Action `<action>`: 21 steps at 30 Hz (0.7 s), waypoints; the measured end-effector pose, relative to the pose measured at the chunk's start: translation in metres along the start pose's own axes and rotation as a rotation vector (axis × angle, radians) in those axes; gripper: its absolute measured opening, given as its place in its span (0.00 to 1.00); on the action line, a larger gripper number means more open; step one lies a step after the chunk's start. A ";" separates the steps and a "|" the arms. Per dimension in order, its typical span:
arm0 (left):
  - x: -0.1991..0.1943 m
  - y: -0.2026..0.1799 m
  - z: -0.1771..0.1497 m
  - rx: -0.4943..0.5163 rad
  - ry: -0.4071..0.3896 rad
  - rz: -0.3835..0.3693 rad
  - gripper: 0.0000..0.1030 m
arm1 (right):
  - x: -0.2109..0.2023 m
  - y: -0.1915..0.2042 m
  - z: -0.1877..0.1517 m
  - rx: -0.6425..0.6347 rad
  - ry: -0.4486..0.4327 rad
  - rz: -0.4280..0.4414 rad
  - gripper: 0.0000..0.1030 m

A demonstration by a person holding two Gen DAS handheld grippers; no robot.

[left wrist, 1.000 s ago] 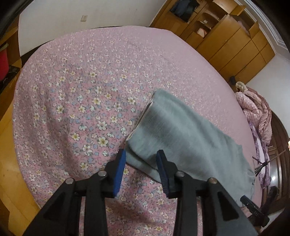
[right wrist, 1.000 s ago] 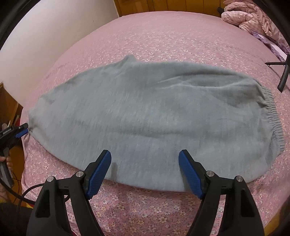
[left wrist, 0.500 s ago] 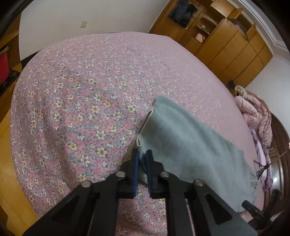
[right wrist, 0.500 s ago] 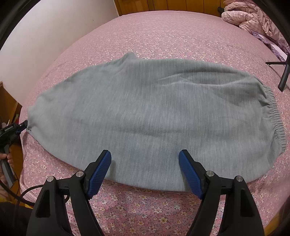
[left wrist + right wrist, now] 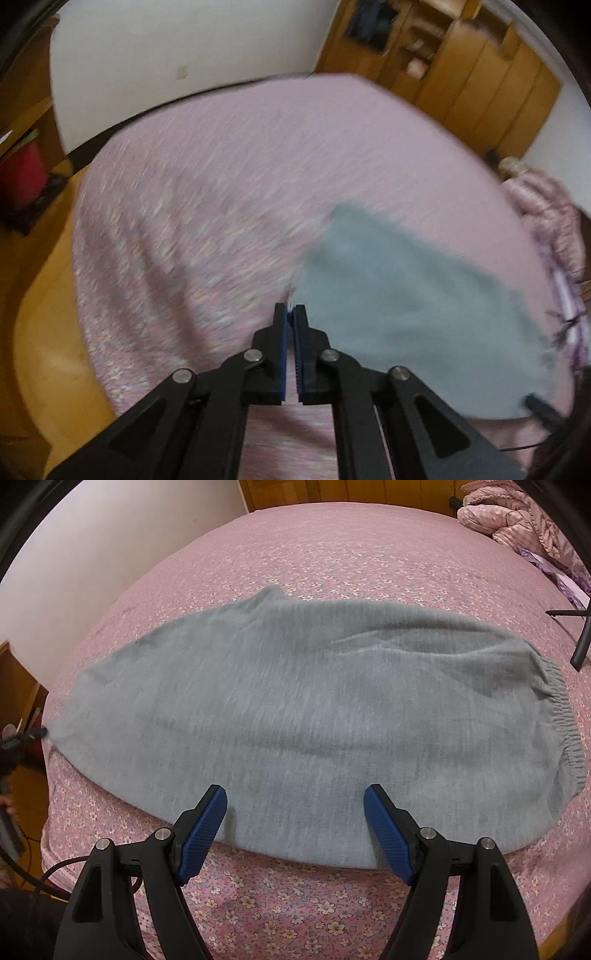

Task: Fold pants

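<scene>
Pink quilt (image 5: pixel 517 513) beyond pants (image 5: pixel 295 709)

Left tongs (image 5: pixel 291 314) pinched together (blue pads nearly meeting), right tongs (image 5: pixel 295 805) spread wide, level

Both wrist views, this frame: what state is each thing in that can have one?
left gripper: jaws shut on the leg-end corner of the gray pants
right gripper: jaws open, holding nothing, poised over the near edge of the pants
gray pants: folded lengthwise, spread flat on the bed, elastic waistband at the right end
floral bedsheet: spread over the bed
pink quilt: bunched up at the far corner
</scene>
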State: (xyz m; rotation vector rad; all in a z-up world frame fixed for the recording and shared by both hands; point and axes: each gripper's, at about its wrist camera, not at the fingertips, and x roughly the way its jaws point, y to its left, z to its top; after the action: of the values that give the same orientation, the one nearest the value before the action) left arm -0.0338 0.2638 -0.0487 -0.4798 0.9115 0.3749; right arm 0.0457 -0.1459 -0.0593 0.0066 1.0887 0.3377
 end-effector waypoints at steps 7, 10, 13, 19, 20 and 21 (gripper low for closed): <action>-0.008 0.003 0.003 0.040 -0.009 -0.014 0.18 | -0.009 -0.003 0.022 0.022 -0.035 0.029 0.70; -0.022 -0.025 0.013 0.123 -0.062 -0.052 0.41 | -0.013 -0.002 0.048 0.031 -0.069 0.064 0.70; -0.019 -0.060 0.022 0.194 -0.069 -0.133 0.41 | -0.008 0.000 0.074 0.037 -0.097 0.104 0.69; 0.027 -0.107 0.028 0.264 -0.012 -0.169 0.41 | 0.039 -0.005 0.115 0.051 -0.060 -0.024 0.52; 0.036 -0.110 0.030 0.268 0.002 -0.156 0.41 | 0.050 -0.009 0.119 0.042 -0.048 -0.093 0.45; 0.046 -0.112 0.030 0.272 0.020 -0.135 0.42 | 0.056 -0.014 0.121 0.036 -0.041 -0.132 0.41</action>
State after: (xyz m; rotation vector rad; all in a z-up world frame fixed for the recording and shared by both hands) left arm 0.0684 0.1919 -0.0449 -0.2932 0.9278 0.1202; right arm 0.1779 -0.1241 -0.0538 -0.0260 1.0488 0.1986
